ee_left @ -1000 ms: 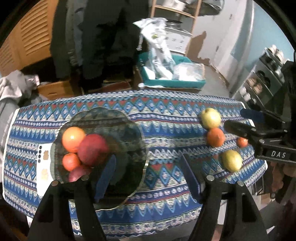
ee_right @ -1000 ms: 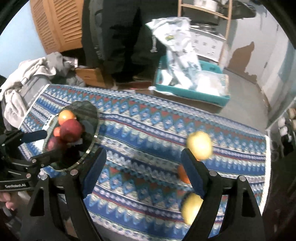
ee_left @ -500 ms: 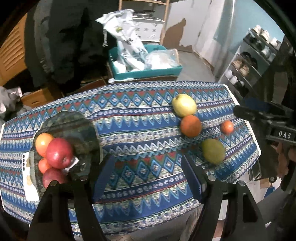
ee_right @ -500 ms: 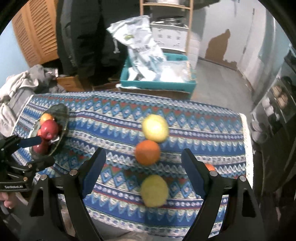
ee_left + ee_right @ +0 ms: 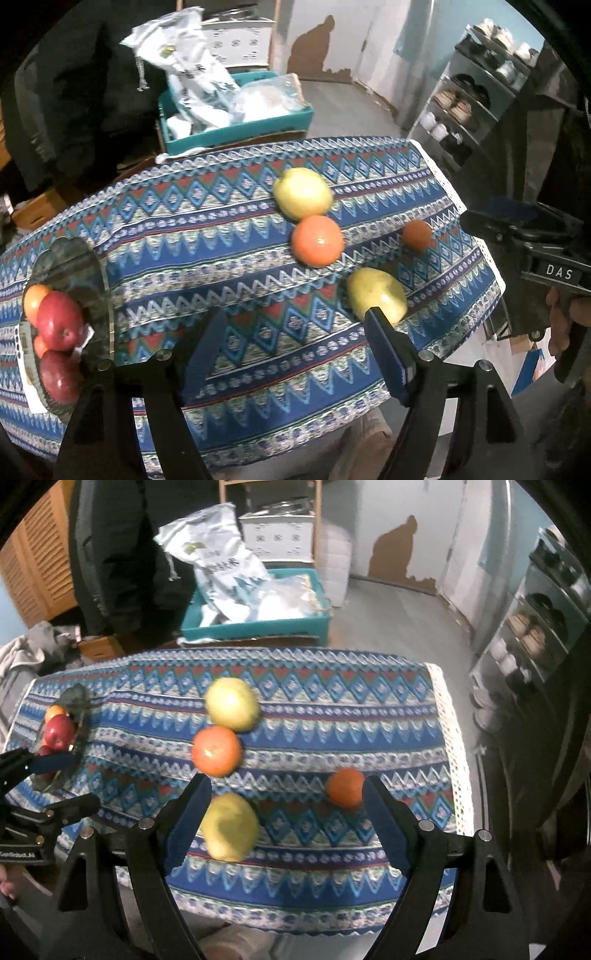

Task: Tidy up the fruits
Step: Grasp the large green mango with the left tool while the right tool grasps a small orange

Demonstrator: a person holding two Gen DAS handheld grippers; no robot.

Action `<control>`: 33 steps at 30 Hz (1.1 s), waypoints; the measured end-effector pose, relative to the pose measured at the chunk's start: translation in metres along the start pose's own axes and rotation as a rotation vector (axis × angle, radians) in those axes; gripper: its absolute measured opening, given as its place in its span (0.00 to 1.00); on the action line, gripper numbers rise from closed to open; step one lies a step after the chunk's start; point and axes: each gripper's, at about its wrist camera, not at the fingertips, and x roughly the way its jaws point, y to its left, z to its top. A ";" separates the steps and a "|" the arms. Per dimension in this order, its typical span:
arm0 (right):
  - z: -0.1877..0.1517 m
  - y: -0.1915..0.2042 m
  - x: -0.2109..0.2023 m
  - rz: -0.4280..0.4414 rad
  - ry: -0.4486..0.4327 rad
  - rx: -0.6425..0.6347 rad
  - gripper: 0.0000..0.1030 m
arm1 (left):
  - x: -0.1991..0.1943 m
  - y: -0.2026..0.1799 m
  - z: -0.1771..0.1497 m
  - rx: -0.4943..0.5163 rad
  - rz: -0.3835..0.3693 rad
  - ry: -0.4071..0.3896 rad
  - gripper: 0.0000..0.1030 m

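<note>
A table draped in a blue zigzag-patterned cloth (image 5: 229, 236) stands in the middle of the room, and the fruit is split between its two ends. Toward one end sits a dark scalloped plate (image 5: 79, 258) holding two red apples (image 5: 59, 321) and a couple of orange fruits, one of them (image 5: 33, 299) peeking out behind the upper apple. A white tag or sticker seems to lie among them, though the edge of the view is too warped to be sure.

The loose fruit lies toward the other end of the cloth: a yellow-green apple (image 5: 303, 194) touching a large orange (image 5: 317, 240) just below it, a second yellow-green fruit (image 5: 376, 295) nearer the front edge, and a small orange (image 5: 417, 236) off by itself near the lace-trimmed end.

The left gripper (image 5: 295, 350) hangs over the front of the table with its jaws spread and nothing between them; they have just been opening wider. Its right finger (image 5: 388, 354) overlaps the near yellow-green fruit in the view, without pressing on it as far as I can see. The right gripper (image 5: 286, 812) is likewise released and empty (its blue pads are well apart), hovering with the near yellow fruit beside its left finger (image 5: 188, 816) and the small orange just beside its right one.

Behind the table are a teal crate (image 5: 258, 626) stuffed with plastic bags and a shoe rack (image 5: 461, 110).
</note>
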 end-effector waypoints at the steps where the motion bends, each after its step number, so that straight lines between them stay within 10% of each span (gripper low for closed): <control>1: -0.002 -0.005 0.001 -0.003 0.003 0.009 0.81 | 0.003 -0.005 0.001 0.005 -0.003 0.004 0.76; 33: -0.040 -0.080 0.056 -0.041 0.156 0.178 0.81 | 0.126 -0.075 0.015 -0.083 -0.125 0.217 0.78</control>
